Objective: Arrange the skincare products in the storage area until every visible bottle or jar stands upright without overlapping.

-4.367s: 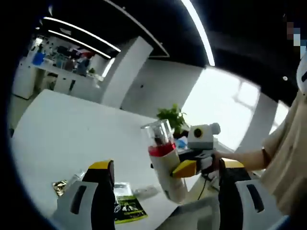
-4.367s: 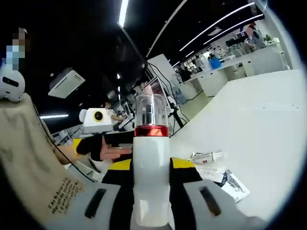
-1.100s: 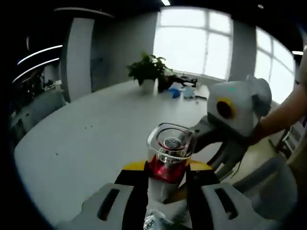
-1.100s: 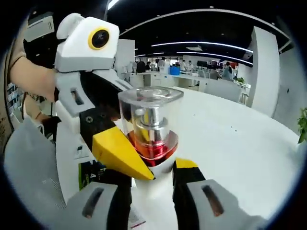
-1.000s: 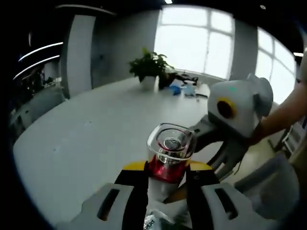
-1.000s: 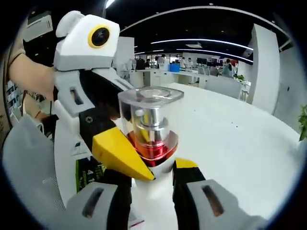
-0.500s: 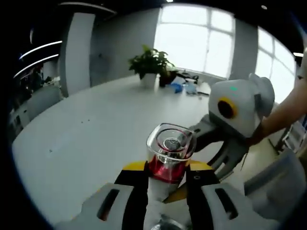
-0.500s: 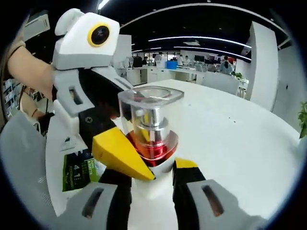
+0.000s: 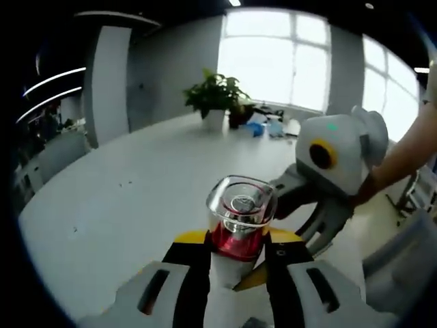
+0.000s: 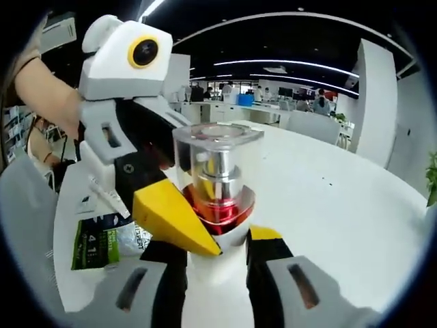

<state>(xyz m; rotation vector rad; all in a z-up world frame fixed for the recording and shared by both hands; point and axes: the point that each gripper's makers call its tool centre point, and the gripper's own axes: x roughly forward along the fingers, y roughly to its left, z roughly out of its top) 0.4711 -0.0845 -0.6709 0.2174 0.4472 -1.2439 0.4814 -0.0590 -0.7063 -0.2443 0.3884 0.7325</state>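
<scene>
Open office, white counter (image 9: 123,198). Pump bottle (image 10: 218,198) held aloft, both grippers (image 9: 235,249) (image 10: 217,242) clenched on it; sachets (image 10: 109,242) near counter edge (nothing placed yet).

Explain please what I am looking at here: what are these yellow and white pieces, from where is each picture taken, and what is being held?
A person holds one hand-held two-jaw gripper in each hand; there is no robot arm. Each gripper carries a fisheye camera looking forward along its own jaws, which rise from the bottom of its picture.

In the left gripper view, the left gripper is closed on a white bottle with a red band and a clear cap. The right gripper enters from the right, with a person's arm behind it.

In the right gripper view, the right gripper clamps the same white bottle, and the left gripper reaches in from the left. So both grippers hold one bottle.

Below is a white table. A green packet lies on it, and a potted plant stands at the far end.
</scene>
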